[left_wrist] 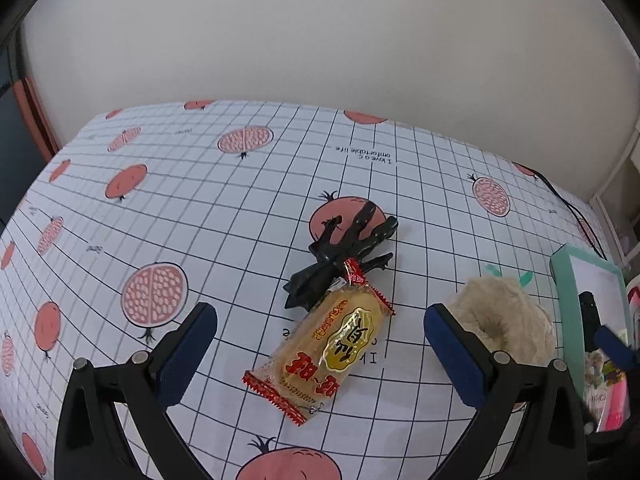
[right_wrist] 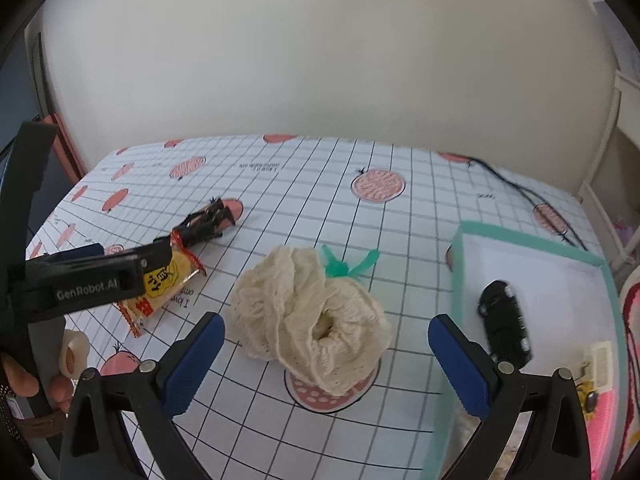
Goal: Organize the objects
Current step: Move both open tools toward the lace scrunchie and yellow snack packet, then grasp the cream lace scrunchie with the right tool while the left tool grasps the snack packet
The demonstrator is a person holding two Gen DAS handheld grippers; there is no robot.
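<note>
A yellow snack packet [left_wrist: 324,354] with red crimped ends lies on the gridded tablecloth, between the open fingers of my left gripper [left_wrist: 320,344]. A black claw hair clip [left_wrist: 344,256] touches the packet's far end. A cream knitted scrunchie [right_wrist: 312,316] sits between the open fingers of my right gripper [right_wrist: 326,354]; it also shows as a cream scrunchie [left_wrist: 504,320] at the left view's right side. A mint-rimmed box [right_wrist: 458,272] on the right holds a black toy car [right_wrist: 504,324]. The left gripper body [right_wrist: 92,280] crosses over the snack packet [right_wrist: 164,284] in the right view.
A black cable [right_wrist: 532,196] runs along the table's back right. Pink items [right_wrist: 612,412] lie beside the box at far right. A hand [right_wrist: 24,380] holds the left gripper's handle. A white wall stands behind the table, with its edge at the left.
</note>
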